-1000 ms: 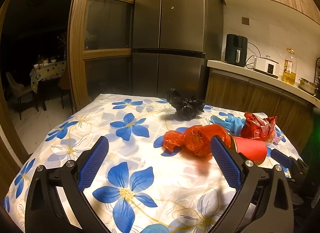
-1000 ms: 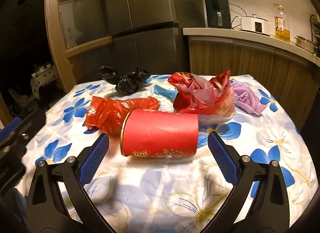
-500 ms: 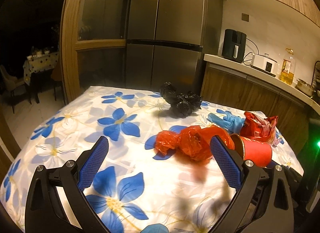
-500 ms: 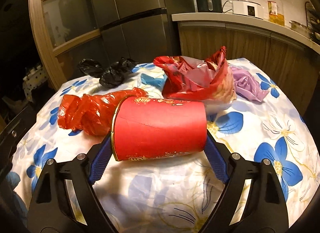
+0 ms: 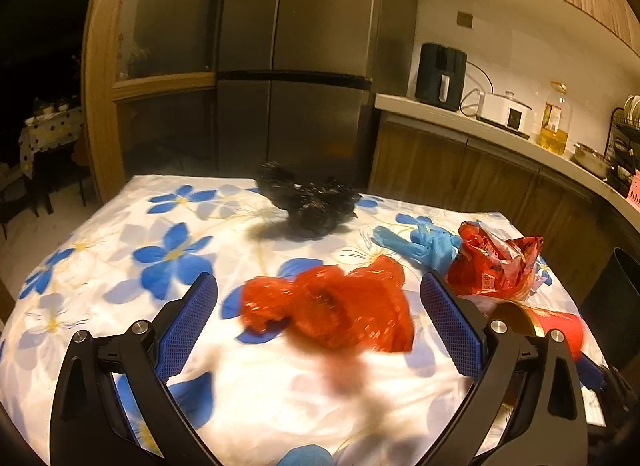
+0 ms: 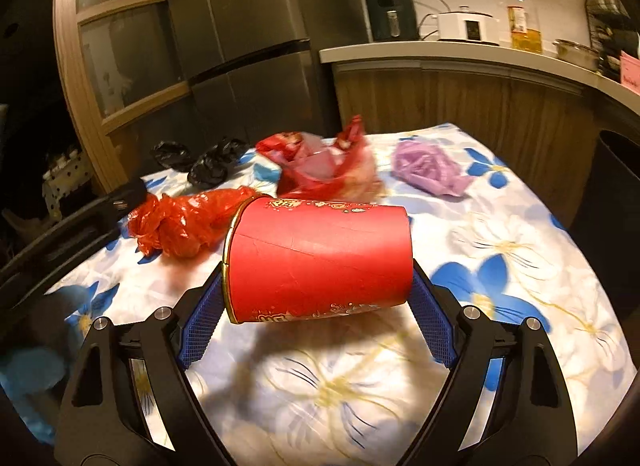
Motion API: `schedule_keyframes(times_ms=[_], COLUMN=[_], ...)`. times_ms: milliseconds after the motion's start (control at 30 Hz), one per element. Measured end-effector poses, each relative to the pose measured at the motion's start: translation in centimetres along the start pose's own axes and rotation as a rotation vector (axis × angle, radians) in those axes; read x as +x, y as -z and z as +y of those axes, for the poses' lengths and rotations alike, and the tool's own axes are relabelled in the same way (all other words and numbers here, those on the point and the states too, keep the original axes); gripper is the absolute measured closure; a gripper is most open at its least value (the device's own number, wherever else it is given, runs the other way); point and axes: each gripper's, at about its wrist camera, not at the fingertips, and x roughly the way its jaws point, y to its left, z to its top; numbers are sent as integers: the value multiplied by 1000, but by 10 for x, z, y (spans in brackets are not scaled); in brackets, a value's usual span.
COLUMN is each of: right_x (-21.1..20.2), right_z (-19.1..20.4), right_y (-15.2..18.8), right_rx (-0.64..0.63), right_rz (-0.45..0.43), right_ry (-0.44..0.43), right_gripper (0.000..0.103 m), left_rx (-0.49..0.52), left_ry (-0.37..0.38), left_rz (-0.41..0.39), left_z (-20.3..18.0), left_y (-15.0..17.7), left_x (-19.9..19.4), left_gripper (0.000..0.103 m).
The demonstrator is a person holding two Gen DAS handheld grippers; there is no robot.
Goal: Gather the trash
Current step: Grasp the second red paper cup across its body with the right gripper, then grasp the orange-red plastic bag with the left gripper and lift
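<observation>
Now right gripper clamps the red tube endwise; left gripper gapes around the red bag

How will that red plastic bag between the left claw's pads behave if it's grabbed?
The red bag looks thin and crumpled, so it will probably squash flat and hang limp. It seems nearly empty, so likely very light. Its glossy film may slip from the pads.

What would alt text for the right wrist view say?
A right gripper clamps a red paper cup sideways above a blue-flowered tablecloth. Behind lie a crumpled red bag, black bags and a purple bag.
</observation>
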Motion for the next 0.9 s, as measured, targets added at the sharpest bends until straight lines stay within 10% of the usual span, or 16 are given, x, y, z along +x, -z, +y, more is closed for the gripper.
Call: schedule_keyframes(times_ms=[100,400,900], right_x=[-13,-36,-79], right_z=[-8,-21,-51], right_y=[0,1,1], right_rx=[2,17,51], right_rz=[-21,-52,-116], right_ry=[3,5,35], right_gripper=[19,19,19], left_rx=[11,-3,-68], left_ry=[3,18,69], left_rz=[62,155,24], left_z=[-6,0,1], left_y=[2,15,18], left_x=[18,32,-45], left_gripper=[16,86,97])
